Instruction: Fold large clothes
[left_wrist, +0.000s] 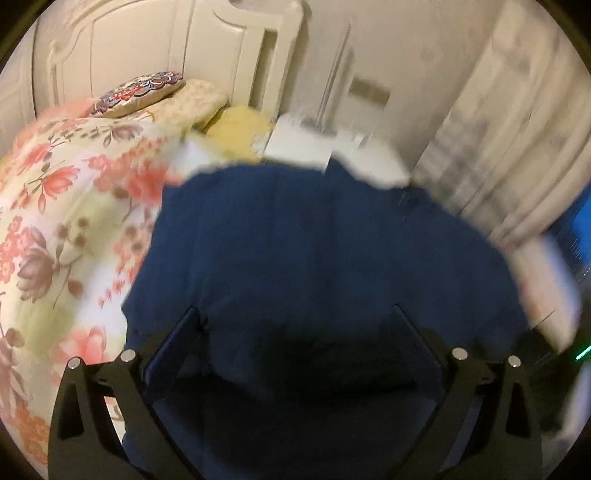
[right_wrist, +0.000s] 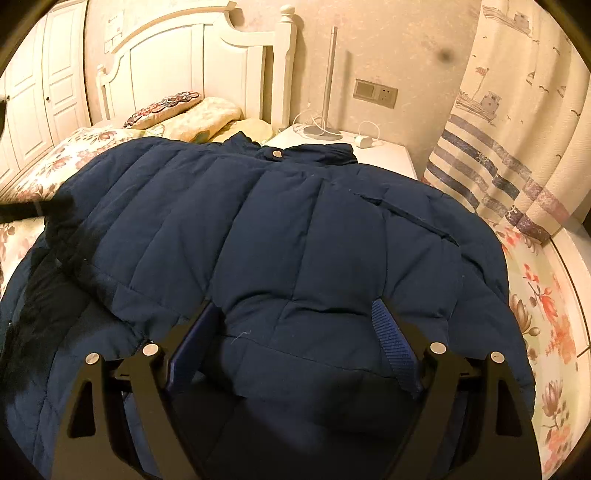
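We look forward along each gripper, both views low and close over the navy jacket (right_wrist: 295, 236), facing the headboard (right_wrist: 177, 62), left view blurred, both sharing jacket, floral bedding (left_wrist: 62, 206), pillows, nightstand (right_wrist: 384, 151) and curtain (right_wrist: 517, 122)

Navy quilted jacket (right_wrist: 280, 229), pink-flowered cream bedspread (left_wrist: 66, 206), blue-striped ship-print curtain (right_wrist: 491, 155).

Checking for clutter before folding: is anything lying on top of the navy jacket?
No: the right wrist view shows the jacket surface bare across the bed.
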